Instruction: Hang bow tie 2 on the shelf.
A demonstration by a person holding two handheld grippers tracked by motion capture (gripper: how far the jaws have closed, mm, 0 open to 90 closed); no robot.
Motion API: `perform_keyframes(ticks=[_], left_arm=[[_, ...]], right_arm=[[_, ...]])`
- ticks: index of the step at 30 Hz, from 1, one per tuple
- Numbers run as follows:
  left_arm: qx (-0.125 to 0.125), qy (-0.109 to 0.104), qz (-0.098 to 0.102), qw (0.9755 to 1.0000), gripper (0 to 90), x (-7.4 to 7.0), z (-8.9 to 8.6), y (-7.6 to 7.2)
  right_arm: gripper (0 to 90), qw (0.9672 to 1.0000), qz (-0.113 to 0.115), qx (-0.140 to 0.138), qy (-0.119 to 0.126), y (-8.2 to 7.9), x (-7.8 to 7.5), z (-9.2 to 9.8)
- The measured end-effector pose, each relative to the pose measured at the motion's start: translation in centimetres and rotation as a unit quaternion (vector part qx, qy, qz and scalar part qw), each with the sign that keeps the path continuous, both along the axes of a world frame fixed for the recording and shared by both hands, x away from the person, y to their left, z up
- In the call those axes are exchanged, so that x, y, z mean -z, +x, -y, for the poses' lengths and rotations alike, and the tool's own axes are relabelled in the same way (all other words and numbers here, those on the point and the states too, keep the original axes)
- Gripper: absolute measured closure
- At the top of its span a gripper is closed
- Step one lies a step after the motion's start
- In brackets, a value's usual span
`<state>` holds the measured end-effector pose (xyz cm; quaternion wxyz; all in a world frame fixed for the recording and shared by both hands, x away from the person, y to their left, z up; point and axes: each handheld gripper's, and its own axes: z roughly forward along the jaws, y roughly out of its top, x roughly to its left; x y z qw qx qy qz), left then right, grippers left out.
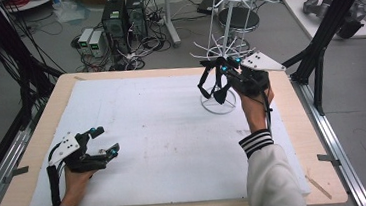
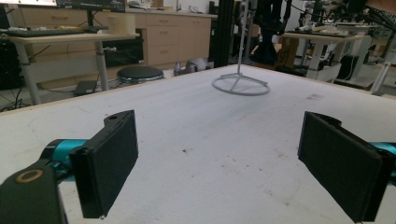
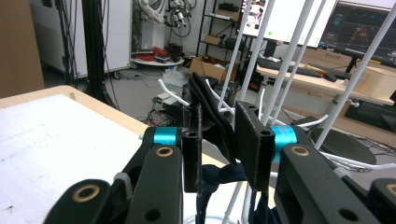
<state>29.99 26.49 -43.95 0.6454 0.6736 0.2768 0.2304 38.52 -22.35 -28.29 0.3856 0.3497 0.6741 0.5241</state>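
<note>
Stage: hanging dark strap (image 3: 212,116) on white rack (image 1: 227,9) | right claw (image 3: 219,140) slackened, strap between jaws, over hook | left claw (image 1: 101,142) wide, idle on worktop (image 1: 173,134) | left: release, withdraw

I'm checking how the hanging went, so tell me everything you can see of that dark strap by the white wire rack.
The dark strap is a black, soft band that looks like fabric, forming a loop that hangs limp. Its top drapes over a hook of the white wire rack, and its lower end dangles above the rack's ring base at the far right of the table. The right claw has it between its pads, with a small gap showing beside the band. What kind of item it is I can't tell.
</note>
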Motion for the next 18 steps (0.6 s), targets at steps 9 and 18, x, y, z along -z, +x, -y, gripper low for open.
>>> perform_keyframes(ticks=[9, 18], left_arm=[[-0.001, -0.002, 0.003, 1.0000, 12.6, 0.01, -0.09, -0.09], [-0.002, -0.001, 0.002, 1.0000, 12.6, 0.08, -0.11, -0.07]], right_arm=[[51.0, 0.9999, 0.003, 0.011, 0.008, -0.12, -0.14, 0.30], [31.2, 0.9996, 0.003, 0.022, 0.020, -0.62, -0.33, 0.68]])
